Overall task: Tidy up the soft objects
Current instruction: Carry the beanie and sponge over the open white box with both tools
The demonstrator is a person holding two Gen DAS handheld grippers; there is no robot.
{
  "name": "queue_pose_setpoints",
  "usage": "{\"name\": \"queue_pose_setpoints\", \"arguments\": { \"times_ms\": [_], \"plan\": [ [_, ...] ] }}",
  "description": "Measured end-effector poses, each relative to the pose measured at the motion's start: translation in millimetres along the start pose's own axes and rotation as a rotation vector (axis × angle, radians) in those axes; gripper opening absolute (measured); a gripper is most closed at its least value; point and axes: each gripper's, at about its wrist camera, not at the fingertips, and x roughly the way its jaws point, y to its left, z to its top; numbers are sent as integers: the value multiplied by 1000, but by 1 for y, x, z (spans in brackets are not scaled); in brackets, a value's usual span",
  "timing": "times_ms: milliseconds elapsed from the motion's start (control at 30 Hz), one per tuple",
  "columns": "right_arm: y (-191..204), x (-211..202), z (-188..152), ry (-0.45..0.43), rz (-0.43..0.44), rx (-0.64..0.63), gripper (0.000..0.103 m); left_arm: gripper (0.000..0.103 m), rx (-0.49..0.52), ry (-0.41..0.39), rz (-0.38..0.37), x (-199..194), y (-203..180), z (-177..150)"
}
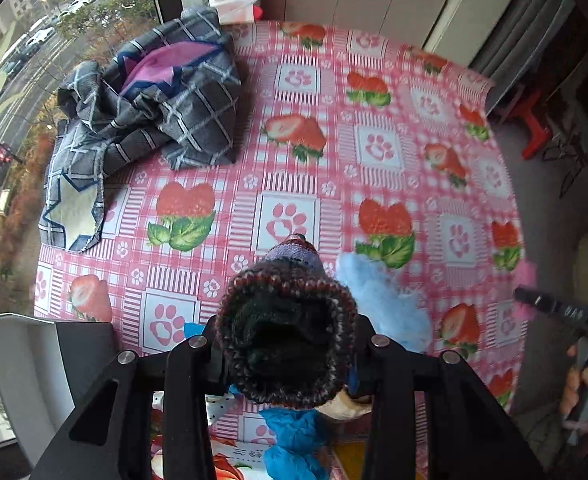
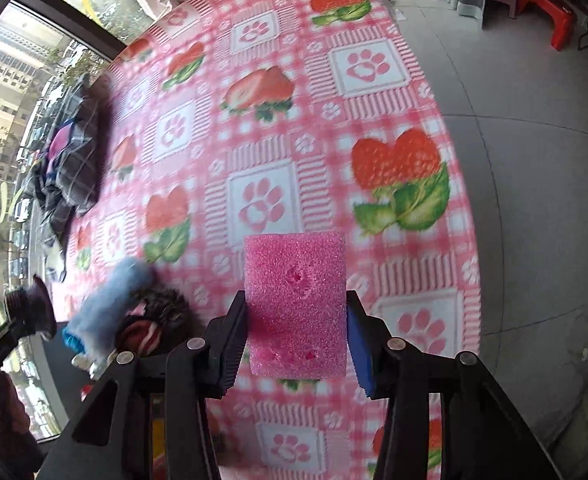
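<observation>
Strawberry-print desk (image 1: 294,152) below; left tool (image 1: 286,344) grips a knit hat (image 1: 286,336), right tool (image 2: 296,332) clamps a pink sponge (image 2: 294,304), both lifted clear. Likely carrying step; next, find each a spot, perhaps by the plaid cloth (image 1: 154,108).

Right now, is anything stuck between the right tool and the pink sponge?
No. The right tool already pinches the pink sponge directly, one pad on each side, above the tablecloth.
</observation>
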Motion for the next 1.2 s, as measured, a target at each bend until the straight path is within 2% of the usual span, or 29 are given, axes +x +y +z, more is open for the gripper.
{"name": "queue_pose_setpoints", "arguments": {
  "times_ms": [100, 267, 500, 867, 1200],
  "plan": [
    [10, 0, -11, 10, 21, -2, 47, 43, 0, -19, 22, -11, 0, 0],
    [20, -15, -31, 15, 41, -24, 47, 43, 68, -33, 56, -31, -11, -15],
    [31, -34, -58, 20, 69, -43, 47, 43, 71, -16, 53, -53, -15, -49],
    [56, -59, -109, 13, 75, -49, 47, 43, 97, 20, 25, -74, 5, -105],
    [78, -75, -181, -15, 10, 30, 47, 43, 268, 80, -25, -82, 28, -157]
  ]
}}
